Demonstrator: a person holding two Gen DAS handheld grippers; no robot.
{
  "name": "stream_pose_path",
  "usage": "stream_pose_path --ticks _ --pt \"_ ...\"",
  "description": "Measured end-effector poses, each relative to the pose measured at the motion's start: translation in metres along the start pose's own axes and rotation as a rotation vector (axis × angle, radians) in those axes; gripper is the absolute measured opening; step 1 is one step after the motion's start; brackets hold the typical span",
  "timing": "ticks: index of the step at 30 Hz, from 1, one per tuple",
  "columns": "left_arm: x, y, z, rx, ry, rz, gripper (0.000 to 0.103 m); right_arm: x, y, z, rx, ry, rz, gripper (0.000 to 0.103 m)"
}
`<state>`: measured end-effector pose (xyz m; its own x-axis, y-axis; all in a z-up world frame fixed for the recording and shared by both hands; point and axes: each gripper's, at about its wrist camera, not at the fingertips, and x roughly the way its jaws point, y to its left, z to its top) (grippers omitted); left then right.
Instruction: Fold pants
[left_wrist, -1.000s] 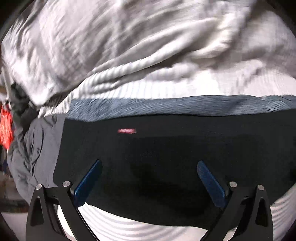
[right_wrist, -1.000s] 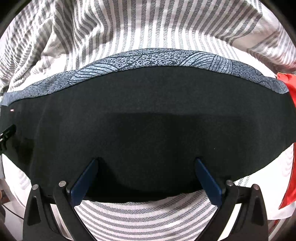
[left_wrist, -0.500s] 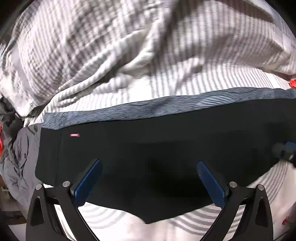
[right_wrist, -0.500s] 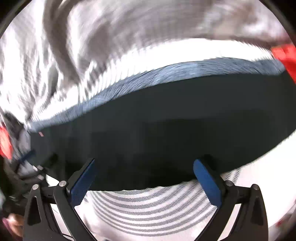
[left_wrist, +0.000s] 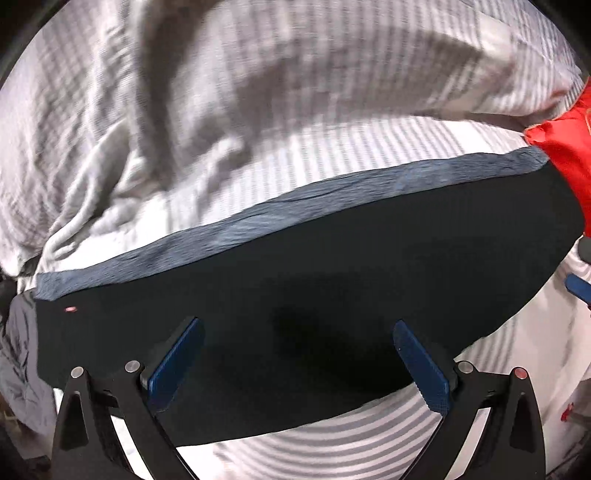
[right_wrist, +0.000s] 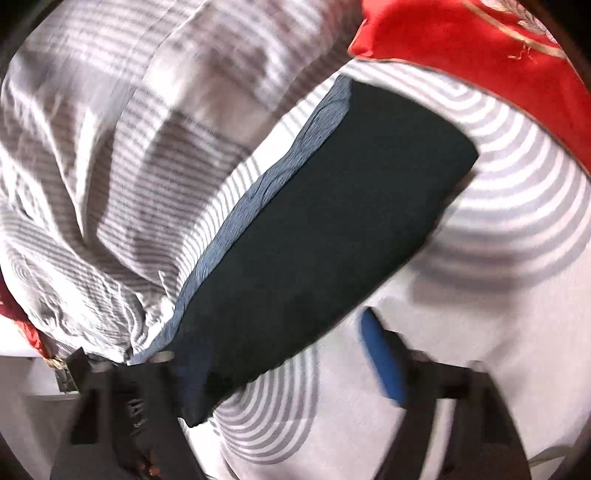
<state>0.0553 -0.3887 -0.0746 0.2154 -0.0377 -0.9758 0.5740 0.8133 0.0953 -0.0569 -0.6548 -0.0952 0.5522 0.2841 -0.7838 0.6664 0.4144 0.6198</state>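
Note:
The black pants (left_wrist: 332, 280) lie folded flat on the striped bed sheet (left_wrist: 303, 166), with a blue-grey patterned band (left_wrist: 258, 225) along the far edge. My left gripper (left_wrist: 295, 354) is open and empty, its blue pads just above the pants' near edge. In the right wrist view the pants (right_wrist: 325, 229) run diagonally from lower left to upper right. My right gripper (right_wrist: 291, 369) is open and empty near the pants' lower end; the view is blurred by motion.
A rumpled striped quilt (left_wrist: 221, 92) is bunched at the back. A red cloth (left_wrist: 565, 155) lies at the right end of the pants, also in the right wrist view (right_wrist: 480, 48). Grey clothing (left_wrist: 18, 354) lies at the left.
My left gripper has drifted right along the pants. My right gripper has swung away and rotated, so the pants now lie diagonally. Both stayed open.

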Motion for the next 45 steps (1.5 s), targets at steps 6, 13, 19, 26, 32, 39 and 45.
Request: stream_pose_path --ticks 6,13,19,26,32,39,45 --pt "0.003 -0.04 0.017 0.014 -0.008 -0.023 0.103 -0.007 -0.023 0.022 0.049 -0.089 -0.058 0.052" --pt "0.016 -0.064 0.029 0.024 0.018 0.012 0.103 -0.019 -0.066 0.026 0.139 -0.124 0.081 0.052" --pt "0.027 -0.084 0.031 0.058 0.047 0.034 0.103 -0.013 -0.06 0.052 0.104 -0.162 0.027 0.043" --pt "0.019 -0.096 0.037 0.07 0.033 0.029 0.103 -0.043 -0.078 0.042 0.155 -0.263 -0.043 0.038" --pt "0.011 -0.097 0.048 0.019 0.006 0.022 0.103 -0.023 -0.103 0.018 0.247 -0.19 0.169 0.053" --pt "0.007 -0.11 0.056 0.001 -0.024 0.047 0.103 0.004 -0.104 0.017 0.261 -0.186 0.269 0.053" --pt "0.013 -0.111 0.061 -0.024 -0.032 0.072 0.103 0.014 -0.091 0.031 0.221 -0.193 0.289 0.055"
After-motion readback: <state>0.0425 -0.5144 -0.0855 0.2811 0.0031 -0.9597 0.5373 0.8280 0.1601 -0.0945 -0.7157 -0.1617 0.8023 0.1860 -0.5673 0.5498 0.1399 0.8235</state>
